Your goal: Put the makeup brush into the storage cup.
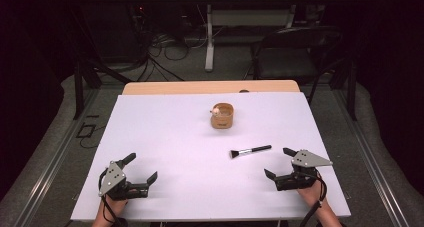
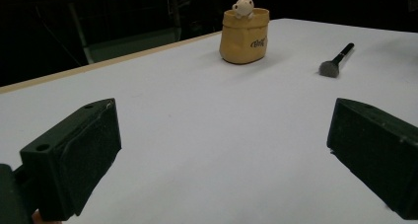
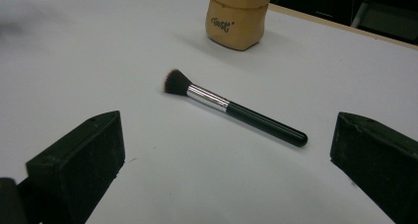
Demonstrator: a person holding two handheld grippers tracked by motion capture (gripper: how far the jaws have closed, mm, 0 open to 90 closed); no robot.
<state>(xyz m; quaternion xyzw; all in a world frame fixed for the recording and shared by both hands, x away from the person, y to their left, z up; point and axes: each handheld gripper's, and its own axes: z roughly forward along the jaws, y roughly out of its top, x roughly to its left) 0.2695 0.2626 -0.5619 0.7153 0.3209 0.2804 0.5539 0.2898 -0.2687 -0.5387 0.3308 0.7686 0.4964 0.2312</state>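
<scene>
A tan pouch-shaped cup (image 1: 222,116) stands upright at the middle rear of the white table (image 1: 165,137), with a small pale figure peeking over its rim (image 2: 243,6). A black makeup brush (image 1: 250,150) with a silver ferrule lies flat, bristles pointing left. My right gripper (image 1: 279,163) rests open near the front right, just right of the brush handle (image 3: 266,124), nothing between its jaws. At the front left my left gripper (image 1: 141,169) stands open and empty too, with the cup (image 2: 244,35) and brush (image 2: 335,61) far ahead of it.
The white sheet covers a wooden table whose rear edge (image 1: 210,87) shows bare wood. Behind it stand a black chair (image 1: 295,52), a desk leg (image 1: 209,42) and cables on the floor (image 1: 165,47). Broad bare table surface lies between the grippers.
</scene>
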